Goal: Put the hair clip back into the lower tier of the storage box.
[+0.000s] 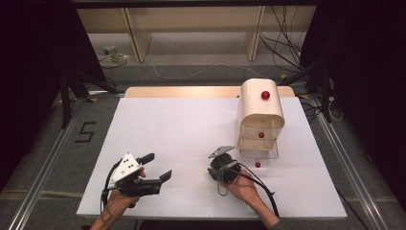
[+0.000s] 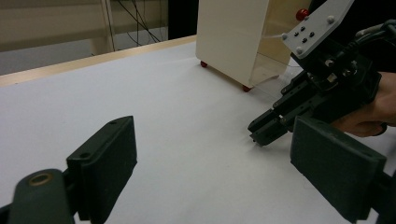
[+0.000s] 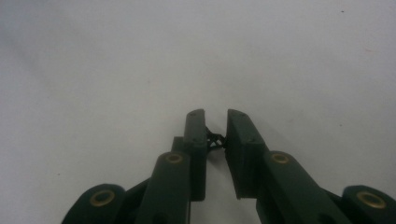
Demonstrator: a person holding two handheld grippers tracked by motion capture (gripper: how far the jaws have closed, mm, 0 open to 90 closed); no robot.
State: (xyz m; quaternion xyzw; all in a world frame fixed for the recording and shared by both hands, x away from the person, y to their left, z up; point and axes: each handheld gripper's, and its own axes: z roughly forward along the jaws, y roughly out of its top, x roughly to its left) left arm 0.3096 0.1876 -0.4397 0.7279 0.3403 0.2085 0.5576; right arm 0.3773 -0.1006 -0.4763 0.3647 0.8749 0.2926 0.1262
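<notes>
A cream drawer cabinet [image 1: 261, 115] with red knobs stands at the table's right; its clear bottom drawer [image 1: 258, 153] is pulled out toward me. My right gripper [image 1: 216, 168] points down at the white table [image 1: 182, 124] just left of that drawer. Its jaws are nearly together on a small black wiry thing [image 3: 215, 139], which I cannot identify. In the left gripper view the right gripper [image 2: 259, 135] touches the table with its tip. My left gripper [image 1: 158, 166] rests low at the front left, jaws wide open with nothing between them, aimed at the right gripper.
A red knob [image 1: 265, 95] sits on the cabinet's top front, and another [image 1: 257, 165] marks the open drawer's front. Wooden shelving [image 1: 191, 28] and loose cables [image 1: 282, 43] lie on the floor beyond the table.
</notes>
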